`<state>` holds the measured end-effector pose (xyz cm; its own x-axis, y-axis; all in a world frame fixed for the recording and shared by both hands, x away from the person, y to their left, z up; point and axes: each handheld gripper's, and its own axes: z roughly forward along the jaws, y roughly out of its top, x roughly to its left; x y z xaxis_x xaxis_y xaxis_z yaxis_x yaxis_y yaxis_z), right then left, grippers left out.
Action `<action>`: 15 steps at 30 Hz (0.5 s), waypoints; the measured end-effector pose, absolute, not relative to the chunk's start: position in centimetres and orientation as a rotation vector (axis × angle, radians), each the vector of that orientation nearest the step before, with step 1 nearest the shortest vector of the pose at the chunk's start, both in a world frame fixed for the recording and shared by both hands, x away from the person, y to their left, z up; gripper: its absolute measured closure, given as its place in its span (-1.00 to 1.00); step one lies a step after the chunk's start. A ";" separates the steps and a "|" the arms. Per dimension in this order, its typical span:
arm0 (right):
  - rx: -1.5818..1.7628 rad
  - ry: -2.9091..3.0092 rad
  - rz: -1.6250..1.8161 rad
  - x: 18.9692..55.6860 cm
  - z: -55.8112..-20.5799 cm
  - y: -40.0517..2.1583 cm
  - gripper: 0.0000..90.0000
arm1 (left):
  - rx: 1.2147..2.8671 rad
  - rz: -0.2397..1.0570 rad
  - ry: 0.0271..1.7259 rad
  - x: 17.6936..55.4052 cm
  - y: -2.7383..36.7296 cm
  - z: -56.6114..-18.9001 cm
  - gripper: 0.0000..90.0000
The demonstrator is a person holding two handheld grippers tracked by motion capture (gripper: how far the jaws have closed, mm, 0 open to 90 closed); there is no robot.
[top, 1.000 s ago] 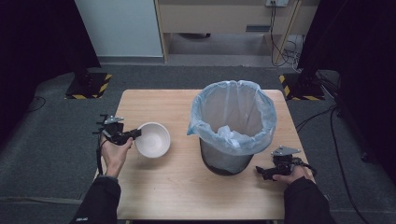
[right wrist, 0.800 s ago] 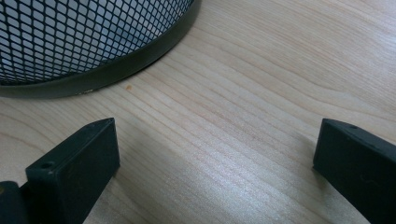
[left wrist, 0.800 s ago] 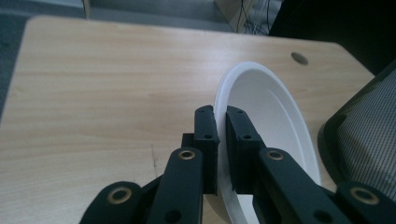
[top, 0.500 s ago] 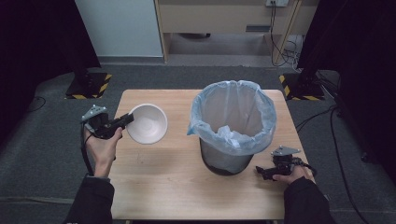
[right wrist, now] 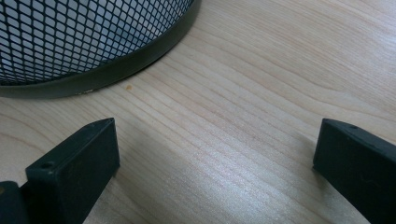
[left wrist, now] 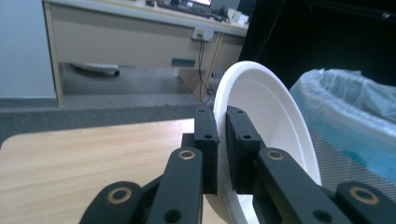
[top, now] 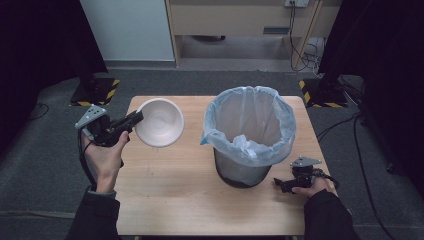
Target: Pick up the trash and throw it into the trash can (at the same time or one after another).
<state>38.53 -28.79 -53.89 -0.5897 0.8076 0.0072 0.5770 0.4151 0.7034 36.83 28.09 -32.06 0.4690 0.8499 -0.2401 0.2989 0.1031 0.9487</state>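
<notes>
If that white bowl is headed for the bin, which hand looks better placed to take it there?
Left, most likely. The left gripper is shut on the white bowl by its rim and holds it above the table, beside the lined bin. The right gripper rests open and empty on the table by the bin's base.

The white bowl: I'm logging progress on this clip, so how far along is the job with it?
Done: the left gripper has its fingers shut on the rim of the white bowl, which is off the table and tilted on edge. In hand: carrying it beside the lined bin. Left: probably bringing it over the bin's opening. The right gripper rests open on the table.
</notes>
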 end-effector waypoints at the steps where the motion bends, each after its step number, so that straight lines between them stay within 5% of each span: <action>1: 1.196 2.342 0.968 38.5 -53.9 -28.8 -0.99 | 1.460 0.555 1.060 36.6 28.0 -31.8 0.86; 15: 1.195 2.341 0.969 38.5 -53.9 -28.8 -0.99 | 1.365 0.613 0.897 33.9 26.6 -28.1 0.86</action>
